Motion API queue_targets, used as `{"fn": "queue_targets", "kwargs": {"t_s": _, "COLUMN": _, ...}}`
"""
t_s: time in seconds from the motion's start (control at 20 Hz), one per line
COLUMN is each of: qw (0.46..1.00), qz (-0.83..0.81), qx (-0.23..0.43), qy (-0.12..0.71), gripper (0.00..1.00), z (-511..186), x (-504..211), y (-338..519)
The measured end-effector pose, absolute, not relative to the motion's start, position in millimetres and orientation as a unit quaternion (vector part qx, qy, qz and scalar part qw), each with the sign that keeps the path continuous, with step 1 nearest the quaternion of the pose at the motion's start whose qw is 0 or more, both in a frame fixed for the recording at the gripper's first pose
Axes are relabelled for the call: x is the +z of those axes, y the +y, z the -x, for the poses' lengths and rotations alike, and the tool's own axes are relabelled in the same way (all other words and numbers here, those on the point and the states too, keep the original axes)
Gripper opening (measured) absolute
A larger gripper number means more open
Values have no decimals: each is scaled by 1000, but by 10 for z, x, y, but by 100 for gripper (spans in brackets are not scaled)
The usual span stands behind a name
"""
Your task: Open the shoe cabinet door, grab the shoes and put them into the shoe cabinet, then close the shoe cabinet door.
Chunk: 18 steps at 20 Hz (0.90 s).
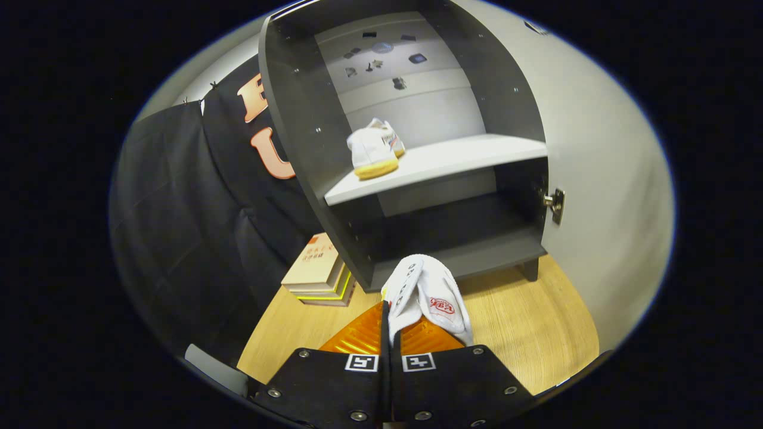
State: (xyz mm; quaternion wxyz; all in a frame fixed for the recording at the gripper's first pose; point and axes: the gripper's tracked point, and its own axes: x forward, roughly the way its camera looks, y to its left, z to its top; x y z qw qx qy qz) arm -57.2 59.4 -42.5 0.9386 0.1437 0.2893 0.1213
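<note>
The shoe cabinet (298, 119) stands ahead with its door (596, 167) swung open to the right. One white shoe with a yellow sole (374, 150) rests on the cabinet's middle shelf (453, 161). A second white shoe (426, 295) hangs in front of the cabinet's bottom compartment, above the wooden floor. My gripper (390, 333) is shut on this shoe's upper edge, and the fingers pinch the fabric between them. The shoe's toe points up and away from me.
A stack of books (319, 271) lies on the wooden floor (536, 333) to the left of the cabinet's base. Black cloth walls the booth on the left. A hinge (555, 204) sticks out on the door's inner edge.
</note>
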Motion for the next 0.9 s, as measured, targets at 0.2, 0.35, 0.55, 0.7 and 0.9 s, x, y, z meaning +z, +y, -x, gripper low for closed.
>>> {"fn": "queue_targets", "kwargs": {"t_s": 0.2, "qw": 958, "qz": -136, "qx": 82, "qy": 240, "gripper": 0, "z": 393, "x": 128, "y": 564}}
{"fn": "queue_targets", "kwargs": {"t_s": 0.35, "qw": 969, "qz": -122, "qx": 52, "qy": 207, "gripper": 0, "z": 236, "x": 457, "y": 505}}
{"fn": "queue_targets", "kwargs": {"t_s": 0.55, "qw": 976, "qz": -79, "qx": 31, "qy": 203, "gripper": 0, "z": -45, "x": 579, "y": 340}}
{"fn": "queue_targets", "kwargs": {"t_s": 0.7, "qw": 977, "qz": -59, "qx": 16, "qy": 202, "gripper": 0, "z": -329, "x": 573, "y": 196}}
{"fn": "queue_targets", "kwargs": {"t_s": 0.9, "qw": 977, "qz": -52, "qx": 16, "qy": 207, "gripper": 0, "z": -736, "x": 486, "y": 71}}
